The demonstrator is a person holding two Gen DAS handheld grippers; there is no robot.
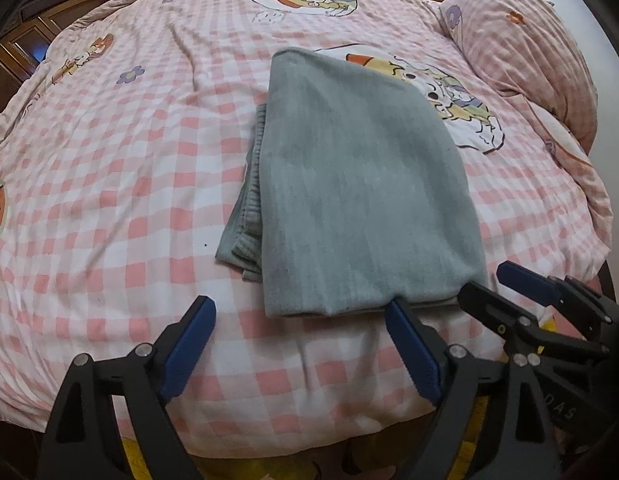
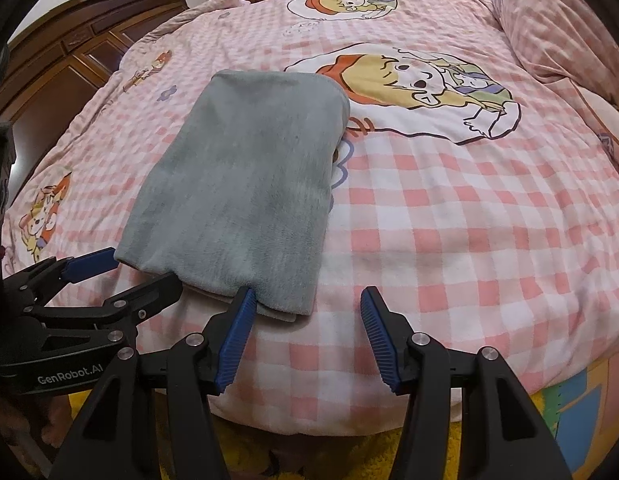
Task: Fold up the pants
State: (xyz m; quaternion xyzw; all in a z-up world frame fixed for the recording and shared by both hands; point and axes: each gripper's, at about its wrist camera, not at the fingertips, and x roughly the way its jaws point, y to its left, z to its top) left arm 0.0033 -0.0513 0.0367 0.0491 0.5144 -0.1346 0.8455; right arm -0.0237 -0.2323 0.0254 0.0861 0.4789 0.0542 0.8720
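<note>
Grey pants (image 1: 361, 200) lie folded into a long soft rectangle on the bed, fleecy nap on top, a ribbed band of the same cloth (image 1: 249, 200) poking out along the side left of the left gripper (image 1: 299, 320); the near edge of the fold sits just ahead of both grippers' tips; left gripper stands wide apart, nothing between its blue ridged pads, its right-hand fingertip just at the pants' near edge, whether touching cannot be told; right gripper (image 2: 307, 300) about half spread, also holding nothing, its left fingertip at the near corner of the fold, bare sheet between the pads; each gripper shows in the other's view, black jointed frame, white lettering on the left one's body; checked sheet (image 1: 109, 200) is pink and white cotton with cartoon prints, lightly creased; a matching pillow or bunched quilt (image 1: 529, 48) lies far right of the grippers, cut off by the lens rim; dark wooden furniture (image 2: 69, 52) beyond on the left; floor below the bed edge yellow, hard to make out.
</note>
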